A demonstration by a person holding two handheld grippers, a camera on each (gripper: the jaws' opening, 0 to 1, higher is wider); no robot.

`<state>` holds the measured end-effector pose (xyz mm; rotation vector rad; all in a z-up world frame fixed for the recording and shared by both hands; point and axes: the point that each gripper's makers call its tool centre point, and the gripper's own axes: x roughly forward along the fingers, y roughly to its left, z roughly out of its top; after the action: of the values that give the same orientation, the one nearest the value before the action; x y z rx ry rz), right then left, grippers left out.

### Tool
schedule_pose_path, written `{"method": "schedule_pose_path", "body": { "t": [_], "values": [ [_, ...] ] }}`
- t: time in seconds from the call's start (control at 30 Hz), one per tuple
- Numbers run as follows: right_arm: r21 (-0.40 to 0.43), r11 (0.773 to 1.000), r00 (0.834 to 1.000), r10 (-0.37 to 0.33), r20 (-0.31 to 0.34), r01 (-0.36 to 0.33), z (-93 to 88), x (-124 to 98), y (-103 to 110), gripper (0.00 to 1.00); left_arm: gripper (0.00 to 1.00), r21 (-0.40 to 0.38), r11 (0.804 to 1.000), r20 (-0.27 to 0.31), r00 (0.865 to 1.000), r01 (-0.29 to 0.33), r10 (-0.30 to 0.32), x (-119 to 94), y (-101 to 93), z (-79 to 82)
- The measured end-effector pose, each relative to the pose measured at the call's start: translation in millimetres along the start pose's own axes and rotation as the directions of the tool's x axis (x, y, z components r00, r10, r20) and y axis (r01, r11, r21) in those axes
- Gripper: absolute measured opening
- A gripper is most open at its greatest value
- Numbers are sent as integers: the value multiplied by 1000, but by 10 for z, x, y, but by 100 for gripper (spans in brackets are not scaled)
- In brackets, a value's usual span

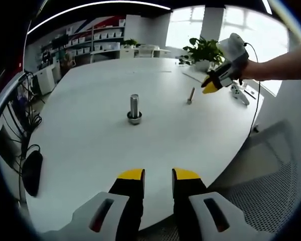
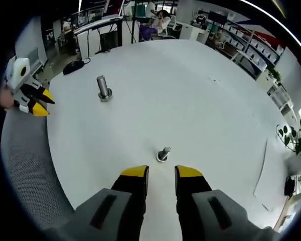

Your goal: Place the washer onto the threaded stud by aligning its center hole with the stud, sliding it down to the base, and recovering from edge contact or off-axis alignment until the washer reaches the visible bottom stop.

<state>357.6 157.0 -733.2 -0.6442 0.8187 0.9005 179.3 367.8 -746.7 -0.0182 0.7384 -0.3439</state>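
1. The threaded stud stands upright mid-table, a silver post with a ring-like washer around its foot.
2. A smaller, tilted bolt rests on the white table, just ahead of the right gripper.
3. Both the left gripper and the right one have their jaws slightly apart, holding nothing.

Left gripper and right gripper both held level with jaws slightly parted and empty, right forearm extended.
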Motion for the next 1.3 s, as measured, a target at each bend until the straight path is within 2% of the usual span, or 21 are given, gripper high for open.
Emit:
{"method": "schedule_pose_path", "body": {
  "t": [0.23, 0.37, 0.47, 0.73, 0.87, 0.93, 1.03, 1.07, 1.13, 1.3],
  "values": [
    [68, 998, 999, -14, 29, 12, -163, -104, 126, 24, 19, -3, 1000, 5, 1000, 4, -4, -1, -6, 10],
    [155, 988, 997, -30, 74, 18, -187, -182, 175, 25, 19, -1, 1000, 7, 1000, 9, -9, -4, -17, 16],
    [252, 967, 993, -53, 109, 24, -232, -250, 174, 26, 19, -5, 1000, 10, 1000, 14, -14, -2, -22, 17],
    [296, 954, 987, -81, 141, 36, -356, -423, 294, 28, 19, -10, 1000, 20, 1000, 24, -24, -12, -40, 36],
    [352, 935, 981, -103, 164, 40, -419, -481, 300, 31, 20, -16, 1000, 19, 1000, 23, -23, -10, -36, 32],
    [407, 913, 978, -106, 182, 24, -429, -516, 310, 32, 20, -15, 1000, 19, 1000, 21, -21, -10, -35, 34],
    [417, 909, 969, -123, 213, 24, -414, -603, 320, 33, 22, -22, 999, 22, 999, 31, -30, -17, -55, 43],
    [419, 908, 969, -119, 218, 17, -417, -612, 337, 33, 22, -31, 998, 42, 998, 51, -50, -25, -88, 79],
    [419, 908, 963, -106, 248, -8, -382, -643, 411, 35, 22, -26, 998, 53, 997, 54, -52, -35, -96, 97],
    [426, 905, 958, -100, 270, -25, -411, -686, 554, 36, 24, -31, 998, 50, 997, 59, -57, -26, -109, 93]
  ]
}}
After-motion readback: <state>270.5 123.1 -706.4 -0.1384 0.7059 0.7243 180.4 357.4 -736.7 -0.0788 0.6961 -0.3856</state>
